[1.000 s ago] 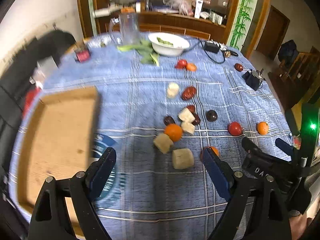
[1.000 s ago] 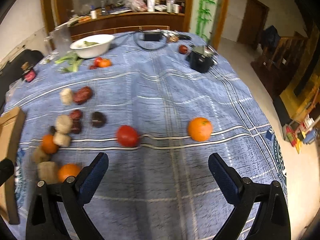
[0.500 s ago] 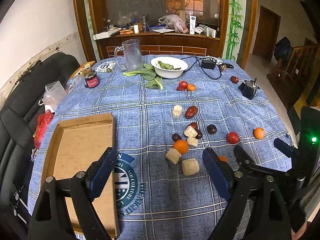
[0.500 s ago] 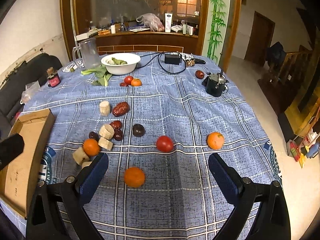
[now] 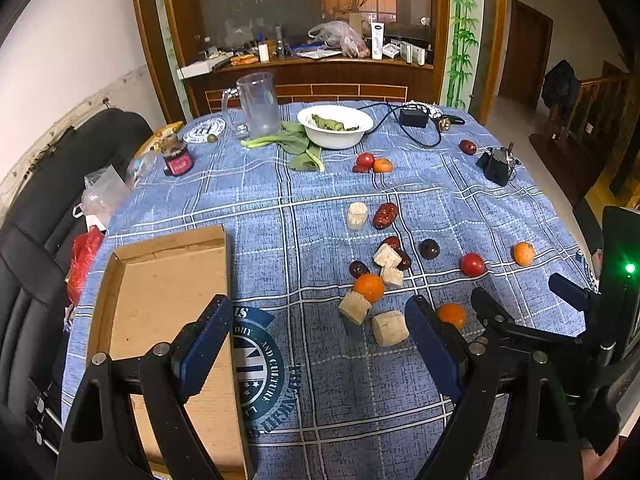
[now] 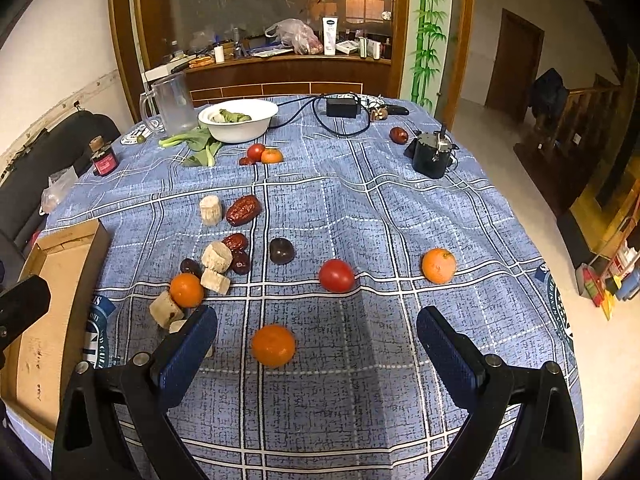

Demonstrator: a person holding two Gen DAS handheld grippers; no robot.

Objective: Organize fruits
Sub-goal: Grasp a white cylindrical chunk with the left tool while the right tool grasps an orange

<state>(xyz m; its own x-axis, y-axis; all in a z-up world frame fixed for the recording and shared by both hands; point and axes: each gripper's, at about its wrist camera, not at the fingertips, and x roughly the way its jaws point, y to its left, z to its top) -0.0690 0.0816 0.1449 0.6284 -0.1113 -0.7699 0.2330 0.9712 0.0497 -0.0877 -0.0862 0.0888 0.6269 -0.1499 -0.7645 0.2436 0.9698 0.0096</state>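
Note:
Fruit lies scattered on the blue checked tablecloth (image 5: pixel 320 208). A cluster holds an orange (image 5: pixel 368 287), red dates (image 5: pixel 385 215), dark plums (image 5: pixel 429 249) and beige cut chunks (image 5: pixel 389 328). A tomato (image 6: pixel 336 275) and another orange (image 6: pixel 439 265) lie further right. My left gripper (image 5: pixel 316 320) hangs open above the cloth, its jaws wide with nothing between them. The right gripper (image 6: pixel 316 322) is open too. A lone orange (image 6: pixel 273 345) lies on the cloth below it, seen between its fingers and untouched. The right gripper (image 5: pixel 520 292) also shows in the left wrist view.
A flat cardboard tray (image 5: pixel 160 304) lies at the table's left edge. At the back stand a white bowl (image 5: pixel 335 126), greens (image 5: pixel 296 146), a clear jug (image 5: pixel 258 104), a small jar (image 5: pixel 176 158), a black device (image 6: pixel 432 156), a tomato and an orange (image 6: pixel 264 155). A black sofa (image 5: pixel 32 240) flanks the left.
Both grippers have risen and drawn back, so more of the table and room shows. The right one shifted left, bringing the lone orange between its fingers in view. No fruit moved.

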